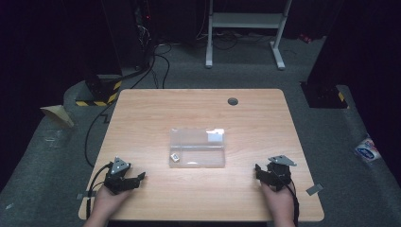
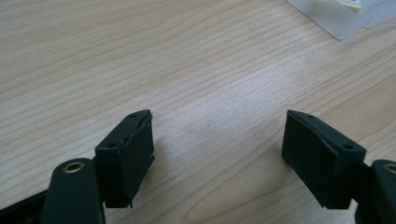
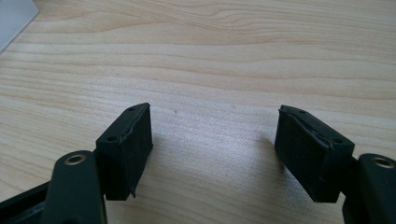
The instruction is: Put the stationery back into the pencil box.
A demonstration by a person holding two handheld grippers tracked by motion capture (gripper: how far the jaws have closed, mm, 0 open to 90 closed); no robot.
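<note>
A: Where did the clear flat plastic bag (image 1: pixel 197 147) lie?

B: Mid-frame on the pale wooden table (image 1: pixel 142 113), a small white piece (image 1: pixel 175 158) at its lower left corner. The left gripper (image 1: pixel 140 177) and right gripper (image 1: pixel 257 170) sat at the bottom corners, jaws apart, empty.

A: The risk?

B: Slick film could probably have slid away from one pad or crumpled.

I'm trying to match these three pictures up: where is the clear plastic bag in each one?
High view: the clear plastic bag lies flat at the table's middle, between and beyond both grippers.
Left gripper view: its corner sits at the top right edge.
Right gripper view: a pale corner at the top left, likely the same bag.
Shared landmark: the light wooden tabletop.
</note>
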